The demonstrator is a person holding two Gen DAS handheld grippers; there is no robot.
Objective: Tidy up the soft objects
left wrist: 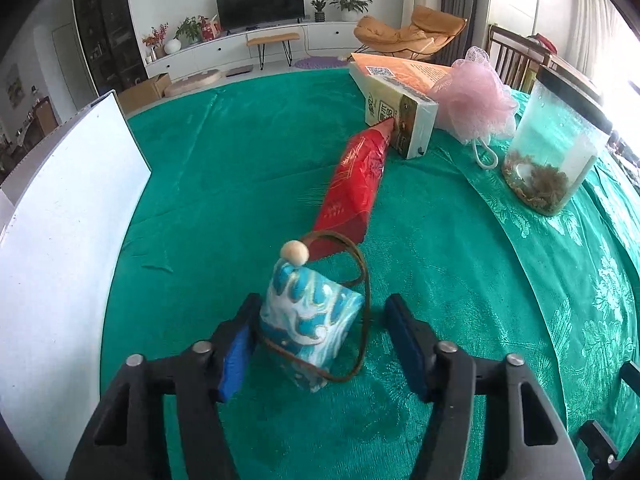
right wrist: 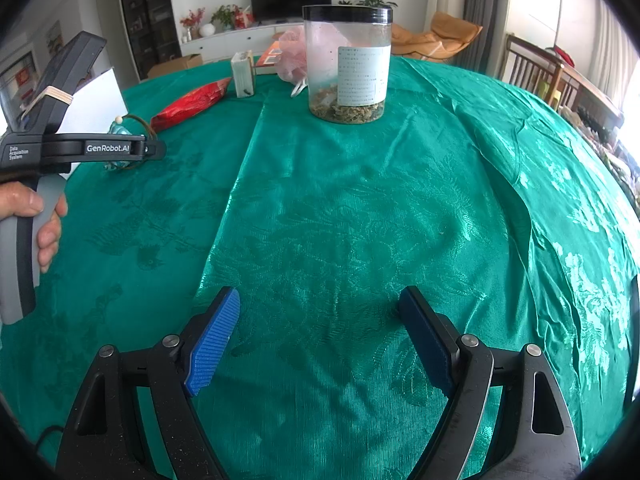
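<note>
A small blue-and-white fabric pouch (left wrist: 310, 326) with a brown cord loop and a wooden bead stands on the green tablecloth (left wrist: 224, 168) between the fingers of my left gripper (left wrist: 320, 336). The jaws are open; the left pad touches the pouch, the right pad is apart from it. A red soft packet (left wrist: 354, 188) lies behind it, and a pink mesh bath pouf (left wrist: 476, 100) sits further back. My right gripper (right wrist: 320, 336) is open and empty above bare cloth. The pouch (right wrist: 120, 128) shows partly behind the left gripper body in the right wrist view.
A white board (left wrist: 68, 216) stands at the left. A tissue box (left wrist: 400, 120) and an orange book (left wrist: 404, 70) lie at the back. A clear plastic jar (right wrist: 346, 64) with a black lid stands mid-table. Wooden chairs (right wrist: 532, 68) are at the right.
</note>
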